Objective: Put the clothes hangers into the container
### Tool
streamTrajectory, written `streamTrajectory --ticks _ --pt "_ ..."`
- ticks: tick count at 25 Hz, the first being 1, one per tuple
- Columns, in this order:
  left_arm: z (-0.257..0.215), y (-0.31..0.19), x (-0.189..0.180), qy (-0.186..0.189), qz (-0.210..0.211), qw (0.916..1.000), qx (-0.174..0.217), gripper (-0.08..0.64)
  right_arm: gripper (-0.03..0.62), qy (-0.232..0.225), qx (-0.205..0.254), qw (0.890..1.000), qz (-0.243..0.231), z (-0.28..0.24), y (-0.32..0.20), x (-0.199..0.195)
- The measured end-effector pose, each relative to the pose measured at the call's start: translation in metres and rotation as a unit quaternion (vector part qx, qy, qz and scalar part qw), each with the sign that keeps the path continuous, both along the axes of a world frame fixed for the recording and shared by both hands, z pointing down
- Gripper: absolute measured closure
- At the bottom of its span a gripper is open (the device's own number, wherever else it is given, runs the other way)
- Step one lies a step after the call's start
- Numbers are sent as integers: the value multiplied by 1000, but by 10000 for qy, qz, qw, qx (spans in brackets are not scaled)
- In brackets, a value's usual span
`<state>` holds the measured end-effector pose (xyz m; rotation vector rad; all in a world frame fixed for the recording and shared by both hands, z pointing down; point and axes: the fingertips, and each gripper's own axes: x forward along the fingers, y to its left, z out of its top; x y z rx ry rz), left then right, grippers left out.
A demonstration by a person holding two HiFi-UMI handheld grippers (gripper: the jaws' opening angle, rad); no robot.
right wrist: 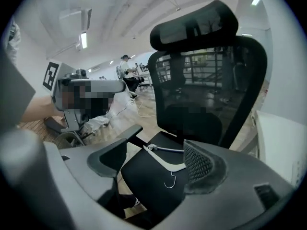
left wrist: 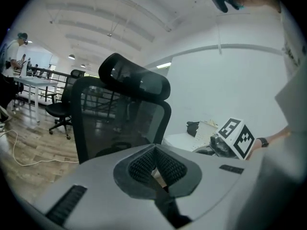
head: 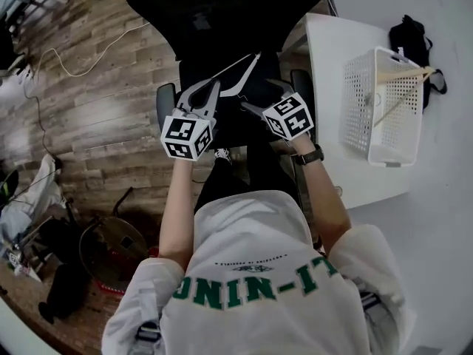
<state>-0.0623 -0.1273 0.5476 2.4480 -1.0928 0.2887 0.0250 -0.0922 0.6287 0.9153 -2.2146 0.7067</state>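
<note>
**Q:** What does the head view show, looking down?

**A:** Wood-plank floor fills the left of the frame. A black mesh office chair sits at top centre. A white table takes up the upper right, and a white slatted basket stands on it. That basket looks like the container, and a wooden hanger already lies across its top. A person's two arms reach up from the bottom of the frame toward the chair seat.

**Q:** And the grippers?

**A:** The left gripper is just left of centre. Its jaws are closed together with nothing between them. The right gripper is just right of centre, with its jaws wide apart and empty.

**Q:** Where is the next hanger?

**A:** A white hanger lies flat on the black seat. In the right gripper view it sits low in the middle of the frame, framed by the open jaws but clear of both. Its thin wire hook points toward the bottom of the frame.

**Q:** How should the pickup go?

**A:** I'd judge the step in hand is reaching for that hanger. The jaws should come down over the flat white arm rather than the wire hook, since the hook could slip or swing. They should close firmly near the middle so the hanger hangs level, then lift it clear of the armrest before carrying it to the basket at the upper right.
</note>
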Motion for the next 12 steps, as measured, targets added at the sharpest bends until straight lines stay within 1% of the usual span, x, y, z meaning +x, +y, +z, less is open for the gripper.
streamTrajectory --ticks 3,6,9,12 --pt "33 -3 -13 -53 -153 9997 -184 557 212 185 -54 9981 -589 46 -4 -24" --pt "64 -9 -25 -75 -310 9990 -309 557 213 393 -213 9909 -1272 101 -3 -42" --pt "97 -17 -34 -132 -462 9980 -413 557 221 733 -465 9795 -1817 163 -3 -45" --pt "126 -27 -42 -154 -599 9967 -525 557 238 1144 -868 9634 -2262 222 -5 -39"
